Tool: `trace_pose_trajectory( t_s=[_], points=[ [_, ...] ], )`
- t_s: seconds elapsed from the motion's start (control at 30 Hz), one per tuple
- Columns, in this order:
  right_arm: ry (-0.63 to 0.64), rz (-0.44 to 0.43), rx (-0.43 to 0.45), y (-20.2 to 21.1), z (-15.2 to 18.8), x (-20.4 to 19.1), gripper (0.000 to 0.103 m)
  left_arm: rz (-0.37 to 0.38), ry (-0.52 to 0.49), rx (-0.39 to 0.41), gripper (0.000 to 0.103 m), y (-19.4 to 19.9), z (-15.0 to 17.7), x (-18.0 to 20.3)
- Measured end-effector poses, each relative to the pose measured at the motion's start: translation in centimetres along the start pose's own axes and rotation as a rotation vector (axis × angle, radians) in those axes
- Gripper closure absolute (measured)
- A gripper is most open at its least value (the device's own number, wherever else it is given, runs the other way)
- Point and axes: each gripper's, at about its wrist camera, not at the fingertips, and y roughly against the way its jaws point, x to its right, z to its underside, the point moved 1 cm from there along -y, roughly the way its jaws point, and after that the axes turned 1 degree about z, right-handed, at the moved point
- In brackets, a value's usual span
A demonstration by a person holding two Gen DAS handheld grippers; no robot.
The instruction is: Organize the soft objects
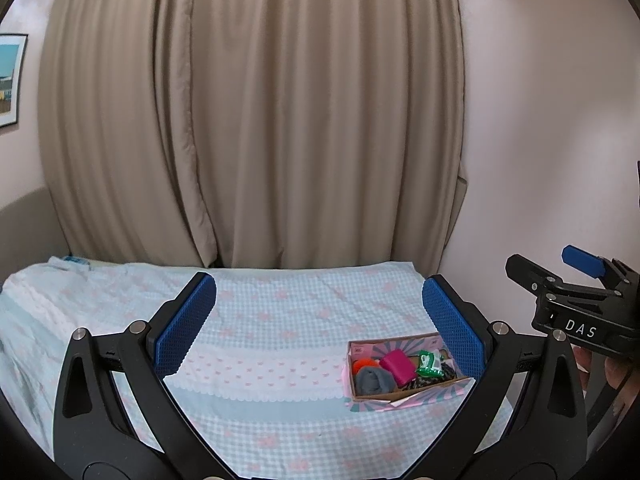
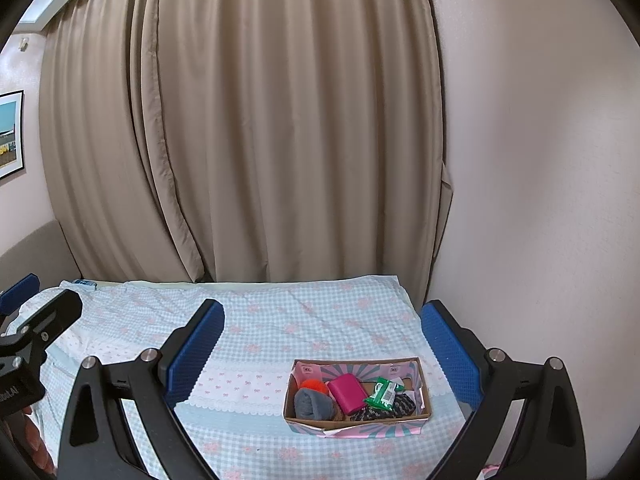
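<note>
**Soft items gathered in a box on the bed**

On the bed [image 2: 280, 320], under a blue-and-white checked sheet with pink bows, both tools hung above the covers with nothing between their fingers. At far left a framed picture [image 1: 10, 80] was fixed to the pink wall, and beige curtains [image 1: 248, 120] filled the space behind the bed. The left gripper [image 1: 320, 324] stood released, its blue pads wide apart over bare sheet. Further right lay the cardboard box [image 2: 304, 420], patterned pink and blue outside, resting flat near the bed's right side and close to the wall. Inside it, from left to right, were a grey rolled sock [image 2: 314, 403] with an orange pom-pom [image 2: 314, 385] just behind it, a magenta pouch [image 2: 347, 393] leaning against them, a green packet [image 2: 383, 393], and a dark patterned cloth [image 2: 384, 410] beneath the packet. The right gripper [image 2: 322, 350] was likewise released, its pads spread to either side of the box, held well above it and touching nothing. In the left wrist view it showed at the right edge.
</note>
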Motion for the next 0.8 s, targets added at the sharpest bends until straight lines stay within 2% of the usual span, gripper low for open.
trace_pose_trajectory(
  t_s=[0.63,0.8],
  points=[
    [0.0,-0.012,-0.01,-0.2,-0.24,0.26,0.005,-0.036,-0.023,0.021,0.0,-0.08,0.1,0.35],
    [0.002,-0.011,-0.007,-0.22,-0.3,0.26,0.005,-0.018,-0.011,0.027,0.0,0.02,0.0,0.35]
  ],
)
